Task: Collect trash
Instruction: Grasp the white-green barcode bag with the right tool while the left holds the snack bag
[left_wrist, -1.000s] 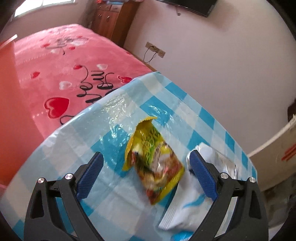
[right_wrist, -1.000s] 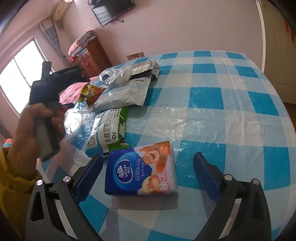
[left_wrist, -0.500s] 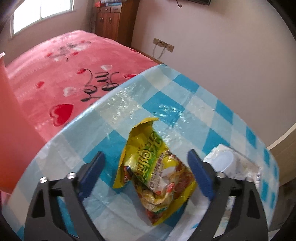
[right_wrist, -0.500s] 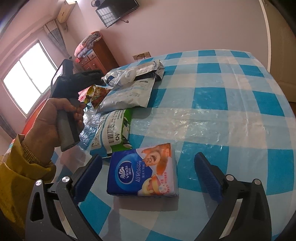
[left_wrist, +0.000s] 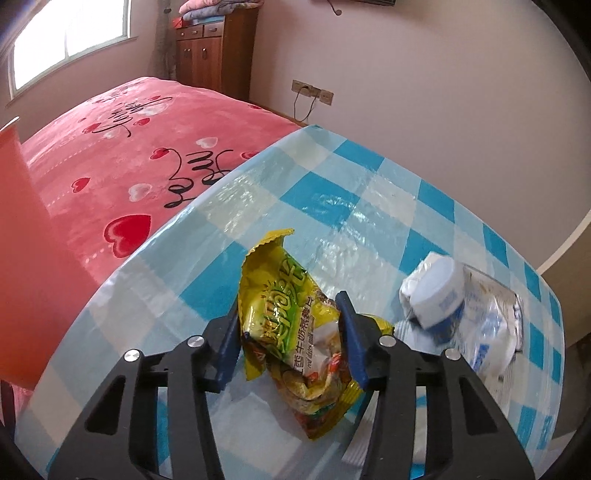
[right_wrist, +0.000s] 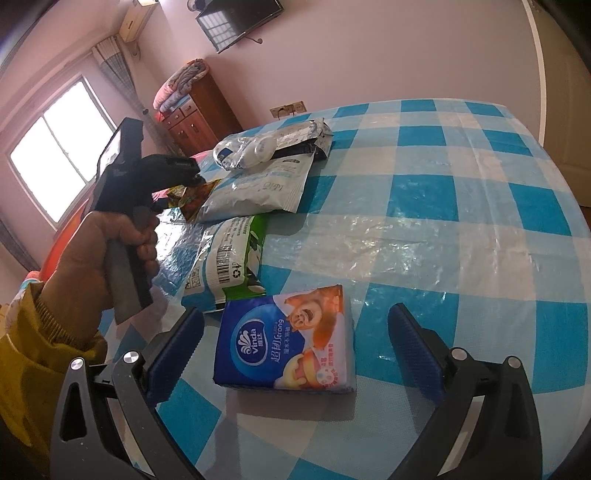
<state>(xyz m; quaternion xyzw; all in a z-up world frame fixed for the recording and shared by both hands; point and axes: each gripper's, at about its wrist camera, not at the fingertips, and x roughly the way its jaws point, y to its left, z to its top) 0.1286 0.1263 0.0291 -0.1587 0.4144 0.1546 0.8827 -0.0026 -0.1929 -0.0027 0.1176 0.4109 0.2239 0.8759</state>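
Left gripper: jaws had just been closing; its blue pads were seen pressed onto the crinkled yellow-green plastic snack wrapper, pinched between them on the blue-and-white checked plastic tablecloth. Grasp judged made; lifting remained. To its right, white crumpled packaging lay untouched. Right gripper: jaws spread wide, with the blue soft tissue pack lying between them, unpinched, judged the likely next pickup.

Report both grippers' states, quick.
Left gripper: jaws have just been closing, now shut on the yellow snack packet.
Right gripper: jaws open, holding nothing, the blue tissue pack lying between them.
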